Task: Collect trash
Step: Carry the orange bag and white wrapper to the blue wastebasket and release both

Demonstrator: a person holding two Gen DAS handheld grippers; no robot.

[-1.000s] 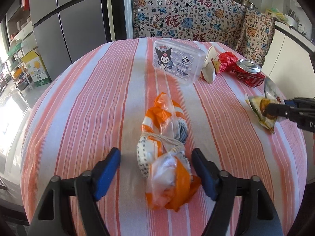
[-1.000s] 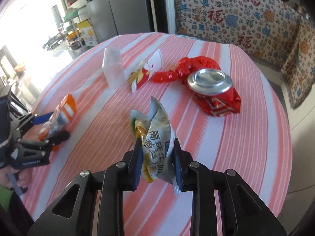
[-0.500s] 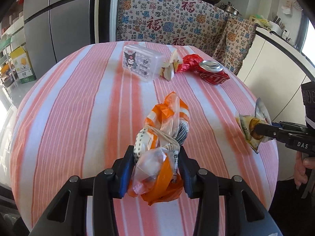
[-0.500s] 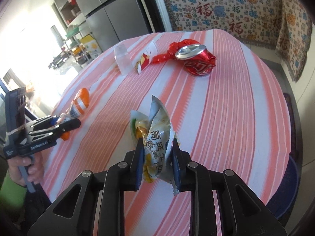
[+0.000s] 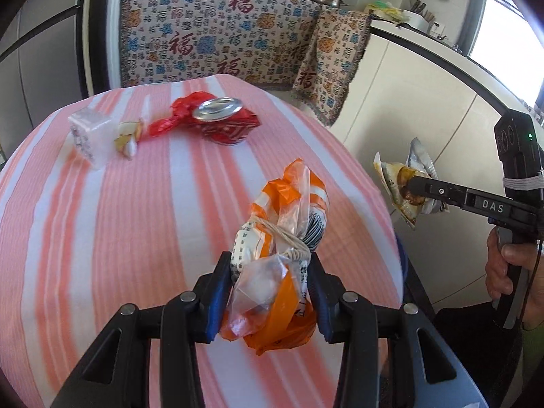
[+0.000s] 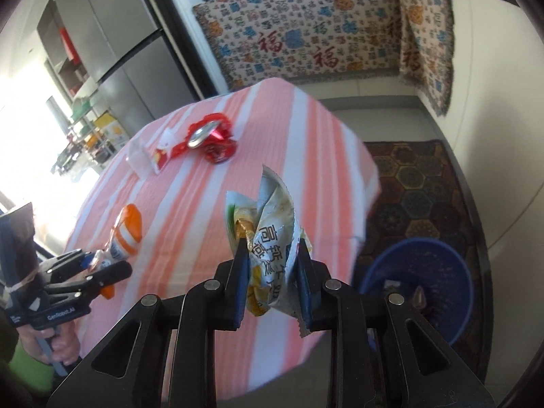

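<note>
Between the left gripper's closed jaws sits a soft, crinkly orange bag, while the right gripper pinches a light snack wrapper mid-body

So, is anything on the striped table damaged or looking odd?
Yes. The red can at the far side of the table is crushed flat, lying against a crumpled red wrapper. It is trash awaiting collection.

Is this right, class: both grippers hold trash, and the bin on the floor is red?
Not quite. Both grippers hold trash, left gripper and right gripper, but the bin is blue, as the right wrist view shows.
</note>
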